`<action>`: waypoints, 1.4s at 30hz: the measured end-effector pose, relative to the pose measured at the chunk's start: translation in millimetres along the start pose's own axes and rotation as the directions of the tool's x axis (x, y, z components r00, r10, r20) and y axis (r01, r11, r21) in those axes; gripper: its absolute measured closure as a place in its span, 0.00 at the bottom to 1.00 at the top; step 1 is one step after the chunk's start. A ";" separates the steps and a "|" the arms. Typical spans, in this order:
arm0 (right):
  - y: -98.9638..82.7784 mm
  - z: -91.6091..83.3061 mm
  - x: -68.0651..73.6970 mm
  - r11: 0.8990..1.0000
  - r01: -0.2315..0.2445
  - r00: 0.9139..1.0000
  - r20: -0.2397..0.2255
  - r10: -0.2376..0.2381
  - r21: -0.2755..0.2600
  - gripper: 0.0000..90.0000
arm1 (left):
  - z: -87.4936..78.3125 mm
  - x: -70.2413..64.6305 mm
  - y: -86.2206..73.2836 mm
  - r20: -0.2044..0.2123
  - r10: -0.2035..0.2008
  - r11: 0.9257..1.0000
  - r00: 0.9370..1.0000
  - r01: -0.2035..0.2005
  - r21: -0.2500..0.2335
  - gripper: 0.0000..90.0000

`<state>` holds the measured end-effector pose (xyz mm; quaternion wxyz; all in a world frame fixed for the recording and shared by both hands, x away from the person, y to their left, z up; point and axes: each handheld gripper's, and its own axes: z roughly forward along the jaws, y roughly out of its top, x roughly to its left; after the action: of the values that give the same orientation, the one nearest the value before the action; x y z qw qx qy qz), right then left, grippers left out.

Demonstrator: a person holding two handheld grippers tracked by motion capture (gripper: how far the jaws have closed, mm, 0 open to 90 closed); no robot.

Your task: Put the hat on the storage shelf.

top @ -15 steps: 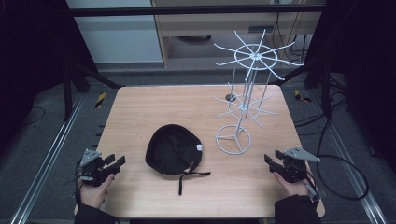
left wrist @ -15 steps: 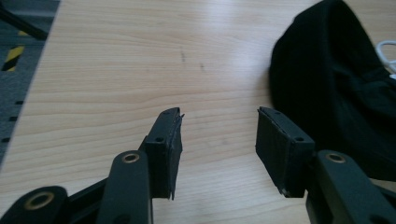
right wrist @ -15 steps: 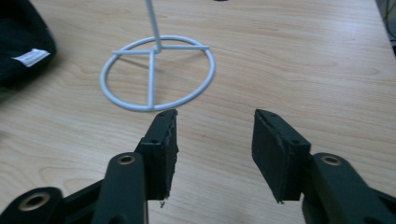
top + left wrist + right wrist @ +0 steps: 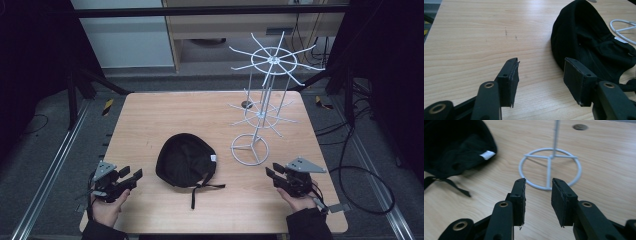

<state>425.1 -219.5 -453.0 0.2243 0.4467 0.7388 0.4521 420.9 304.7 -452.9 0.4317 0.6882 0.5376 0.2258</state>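
the black cap [image 4: 185,160] lies upside down mid-table, strap toward me, with the white wire rack [image 4: 260,117] just to its right. my left claw [image 4: 131,175] – jaws wide apart, empty – sits near the cap's left; my right claw [image 4: 272,172], jaws parted, faces the rack's ring base.

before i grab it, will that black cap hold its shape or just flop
Probably flops: the black cap lies upside down, its soft crown sagging on the table. Its loose strap would likely dangle. It looks like light fabric, so a pinch at the rim should lift it easily.
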 end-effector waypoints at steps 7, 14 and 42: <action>16.6 23.8 29.2 0.998 0.065 0.994 -0.084 -0.065 -0.008 0.70 | 2.4 -12.3 1.4 0.005 0.028 1.000 1.000 -0.028 0.002 0.54; 26.6 45.2 53.4 0.996 0.092 0.988 -0.128 -0.090 0.009 0.69 | 4.1 -21.1 4.4 0.013 0.045 0.999 0.999 -0.045 -0.008 0.56; 57.5 153.0 100.3 0.989 0.123 0.989 -0.092 -0.116 0.086 0.64 | 45.2 -37.1 4.2 -0.003 0.117 0.991 0.993 -0.117 0.066 0.59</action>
<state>513.6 -50.4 -470.9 0.1981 0.3914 0.7932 0.4223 446.3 254.0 -467.4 0.3929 0.7315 0.5050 0.2355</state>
